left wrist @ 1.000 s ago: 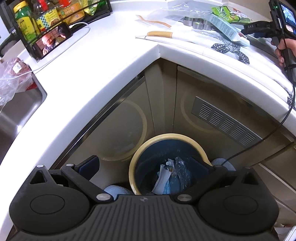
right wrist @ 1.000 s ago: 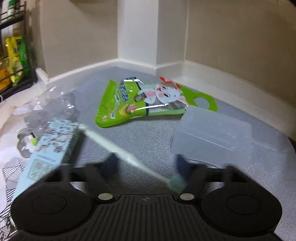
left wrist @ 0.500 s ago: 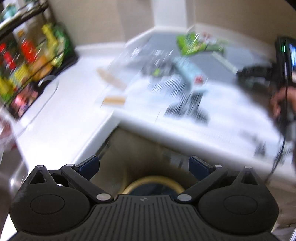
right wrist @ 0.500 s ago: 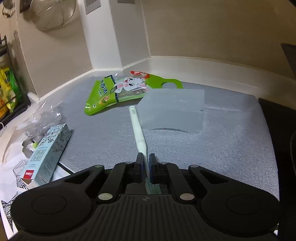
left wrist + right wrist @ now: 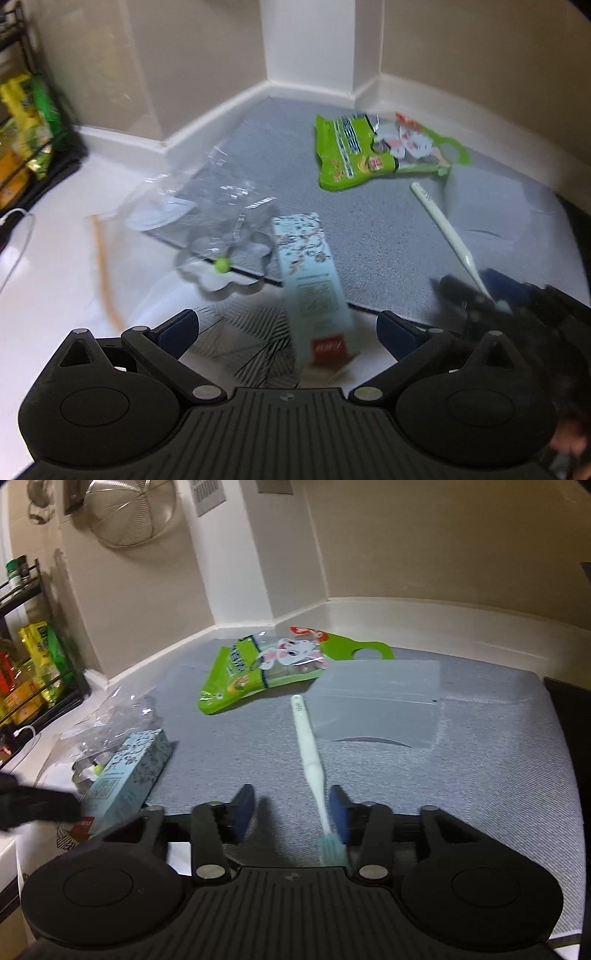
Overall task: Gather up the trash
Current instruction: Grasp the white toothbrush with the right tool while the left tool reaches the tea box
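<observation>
Your right gripper (image 5: 291, 814) has just been opening; its jaws now stand spread, and the toothbrush (image 5: 308, 746) lies between them on the grey mat (image 5: 480, 775), its bristle end close against the right-hand pad, though you cannot tell whether it touches. The handle runs straight ahead from the jaws toward the green pouch (image 5: 273, 664), which lies flat at the far side of the mat, near the wall corner. Just right of the handle's far end sits a clear plastic box (image 5: 380, 701), its near corner overlapping the pouch's edge. Ahead and to the left of your right gripper, the light blue carton (image 5: 129, 764) lies on its side across the mat's left edge, with crumpled clear wrap (image 5: 110, 716) beyond it. Your left gripper (image 5: 288, 328) is spread wide and holds nothing; the carton (image 5: 310, 280) lies directly ahead of it between the two fingers, its near end on a black-and-white patterned sheet (image 5: 243, 347). Left of the carton, a flower-shaped metal cutter (image 5: 221, 266) with a small green ball sits under the clear wrap (image 5: 207, 192), and a wooden stick (image 5: 105, 273) lies further left on the white counter (image 5: 55, 277). In that view the toothbrush (image 5: 447, 229) and pouch (image 5: 369, 155) lie ahead and to the right, with the right gripper (image 5: 476, 291) blurred at the brush's near end.
</observation>
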`<state>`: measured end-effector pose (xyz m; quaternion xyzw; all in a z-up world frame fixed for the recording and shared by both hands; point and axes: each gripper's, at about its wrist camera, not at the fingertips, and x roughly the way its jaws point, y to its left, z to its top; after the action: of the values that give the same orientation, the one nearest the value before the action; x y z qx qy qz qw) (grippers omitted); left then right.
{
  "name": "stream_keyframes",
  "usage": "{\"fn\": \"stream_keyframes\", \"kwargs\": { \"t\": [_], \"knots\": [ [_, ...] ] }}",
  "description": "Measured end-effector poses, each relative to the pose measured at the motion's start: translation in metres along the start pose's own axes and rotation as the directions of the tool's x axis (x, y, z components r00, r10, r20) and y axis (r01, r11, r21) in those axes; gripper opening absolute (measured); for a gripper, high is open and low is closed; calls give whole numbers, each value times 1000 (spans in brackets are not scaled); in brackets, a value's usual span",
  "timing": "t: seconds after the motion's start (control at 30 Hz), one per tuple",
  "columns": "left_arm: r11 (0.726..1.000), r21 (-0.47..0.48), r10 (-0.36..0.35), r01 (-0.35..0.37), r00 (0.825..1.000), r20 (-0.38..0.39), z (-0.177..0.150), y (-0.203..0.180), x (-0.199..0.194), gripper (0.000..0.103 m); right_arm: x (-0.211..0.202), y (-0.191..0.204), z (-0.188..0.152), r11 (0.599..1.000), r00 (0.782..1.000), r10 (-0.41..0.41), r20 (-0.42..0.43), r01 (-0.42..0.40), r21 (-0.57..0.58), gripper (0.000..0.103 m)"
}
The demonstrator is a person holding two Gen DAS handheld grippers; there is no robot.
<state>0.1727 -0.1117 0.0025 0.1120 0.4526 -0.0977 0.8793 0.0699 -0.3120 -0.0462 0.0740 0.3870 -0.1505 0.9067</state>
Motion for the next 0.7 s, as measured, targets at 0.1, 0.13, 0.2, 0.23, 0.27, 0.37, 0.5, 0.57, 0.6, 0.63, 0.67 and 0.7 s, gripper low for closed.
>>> {"fn": "stream_keyframes", "kwargs": {
  "t": [0.1, 0.13, 0.2, 0.23, 0.27, 0.37, 0.5, 0.57, 0.6, 0.63, 0.67, 0.7],
  "knots": [
    [1000, -9, 26, -26, 999, -31, 3, -3, 21, 102, 3, 5, 0, 999, 1000, 16, -11, -16, -33, 69],
    [999, -22, 29, -30, 999, -37, 3, 0, 25, 102, 3, 6, 1, 999, 1000, -5, -7, 5, -35, 69],
    [999, -46, 26, -29, 997, -67, 6, 7, 34, 102, 3, 4, 1, 1000, 1000, 3, -5, -3, -23, 71],
    [998, -55, 28, -33, 996, -87, 7, 9, 39, 102, 3, 2, 1, 1000, 1000, 15, -5, -15, -15, 80],
    [997, -60, 32, -39, 994, -103, 6, 12, 44, 102, 4, 2, 1, 999, 999, 37, -9, -37, -16, 96],
    [996, -81, 28, -36, 995, -101, 3, 18, 48, 103, 8, 12, 0, 998, 999, 4, -39, -6, -65, 103],
    [996, -82, 31, -39, 995, -95, 4, 19, 49, 103, 10, 19, -1, 993, 998, -37, -54, 31, -112, 103],
    [996, -86, 31, -39, 995, -93, 4, 18, 50, 103, 11, 21, -2, 992, 997, -44, -58, 37, -122, 103],
    [995, -90, 29, -37, 995, -92, 4, 19, 50, 103, 11, 22, -2, 991, 997, -48, -59, 40, -127, 103],
    [995, -94, 27, -36, 995, -91, 4, 18, 49, 103, 12, 23, -2, 990, 997, -55, -62, 46, -136, 103],
    [995, -97, 26, -35, 996, -90, 4, 19, 50, 103, 12, 25, -2, 988, 996, -64, -65, 54, -147, 103],
    [995, -98, 24, -33, 996, -91, 4, 19, 49, 103, 13, 27, -3, 985, 995, -75, -68, 64, -161, 103]
  ]
}}
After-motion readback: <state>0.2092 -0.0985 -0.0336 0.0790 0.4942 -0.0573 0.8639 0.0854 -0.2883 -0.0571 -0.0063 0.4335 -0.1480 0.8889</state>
